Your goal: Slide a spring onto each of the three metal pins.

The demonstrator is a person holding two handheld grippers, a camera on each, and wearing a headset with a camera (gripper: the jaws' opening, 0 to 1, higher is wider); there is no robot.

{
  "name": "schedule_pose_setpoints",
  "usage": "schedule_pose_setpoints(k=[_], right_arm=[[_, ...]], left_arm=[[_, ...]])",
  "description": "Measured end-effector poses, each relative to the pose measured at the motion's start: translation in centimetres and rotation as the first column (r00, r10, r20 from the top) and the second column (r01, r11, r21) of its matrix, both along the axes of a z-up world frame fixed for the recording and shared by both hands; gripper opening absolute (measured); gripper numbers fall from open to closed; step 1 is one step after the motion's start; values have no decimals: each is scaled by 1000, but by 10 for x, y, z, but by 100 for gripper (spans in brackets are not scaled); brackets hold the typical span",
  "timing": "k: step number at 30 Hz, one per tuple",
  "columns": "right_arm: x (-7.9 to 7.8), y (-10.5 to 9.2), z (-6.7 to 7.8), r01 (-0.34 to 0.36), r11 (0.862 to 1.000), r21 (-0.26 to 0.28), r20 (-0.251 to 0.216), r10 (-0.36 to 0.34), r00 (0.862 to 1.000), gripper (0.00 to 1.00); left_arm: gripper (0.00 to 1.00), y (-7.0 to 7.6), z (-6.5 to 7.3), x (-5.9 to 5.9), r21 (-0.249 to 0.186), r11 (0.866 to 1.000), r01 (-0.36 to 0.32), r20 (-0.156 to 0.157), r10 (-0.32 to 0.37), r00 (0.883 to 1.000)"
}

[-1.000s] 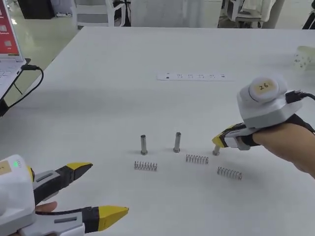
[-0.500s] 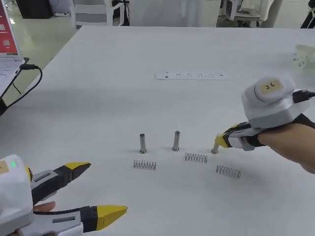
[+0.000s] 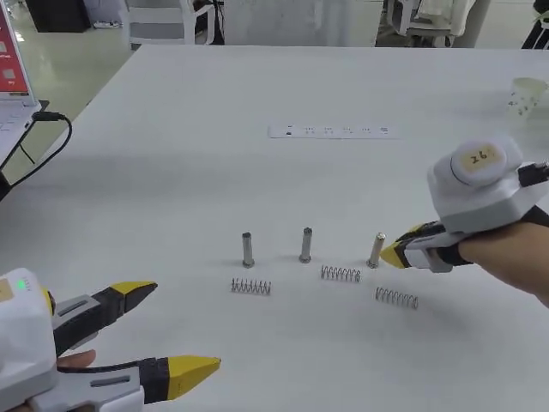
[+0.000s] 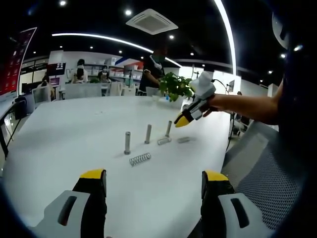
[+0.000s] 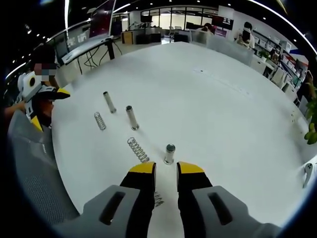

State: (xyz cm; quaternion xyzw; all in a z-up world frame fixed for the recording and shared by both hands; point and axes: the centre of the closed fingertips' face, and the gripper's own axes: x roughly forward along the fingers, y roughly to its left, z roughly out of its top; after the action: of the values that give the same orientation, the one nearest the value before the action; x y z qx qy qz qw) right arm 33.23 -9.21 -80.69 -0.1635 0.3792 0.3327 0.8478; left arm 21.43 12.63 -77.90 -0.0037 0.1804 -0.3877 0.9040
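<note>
Middle pin [image 3: 306,245] upright on white desk [image 3: 171,154], left pin [image 3: 247,249] and right pin [image 3: 377,250] standing either side, left spring [image 3: 250,287], centre spring [image 3: 340,274], right spring [image 3: 396,298] lying flat just nearer the person, right claw [image 5: 166,168] slightly parted, empty, right of the middle pin, left claw [image 3: 184,328] wide, empty, well nearer and leftward.

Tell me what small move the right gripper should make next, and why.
Probably lower the right gripper to the nearest spring and close on it. Its jaws are apart and hold nothing, the springs lie flat on the table, and the pin in front is bare.
</note>
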Motion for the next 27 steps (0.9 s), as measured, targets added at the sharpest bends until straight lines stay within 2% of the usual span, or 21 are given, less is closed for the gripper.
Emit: schedule_pose_setpoints(k=[15, 27], right_arm=[[-19, 7, -12, -83, 996, -33, -59, 81, 995, 13], [-30, 11, -24, -151, 986, -63, -108, 144, 984, 12]], left_arm=[[75, 0, 0, 0, -1, 1000, -1, 2, 1, 1000], [75, -1, 1, 0, 2, 1000, 1, 1, -1, 1000]])
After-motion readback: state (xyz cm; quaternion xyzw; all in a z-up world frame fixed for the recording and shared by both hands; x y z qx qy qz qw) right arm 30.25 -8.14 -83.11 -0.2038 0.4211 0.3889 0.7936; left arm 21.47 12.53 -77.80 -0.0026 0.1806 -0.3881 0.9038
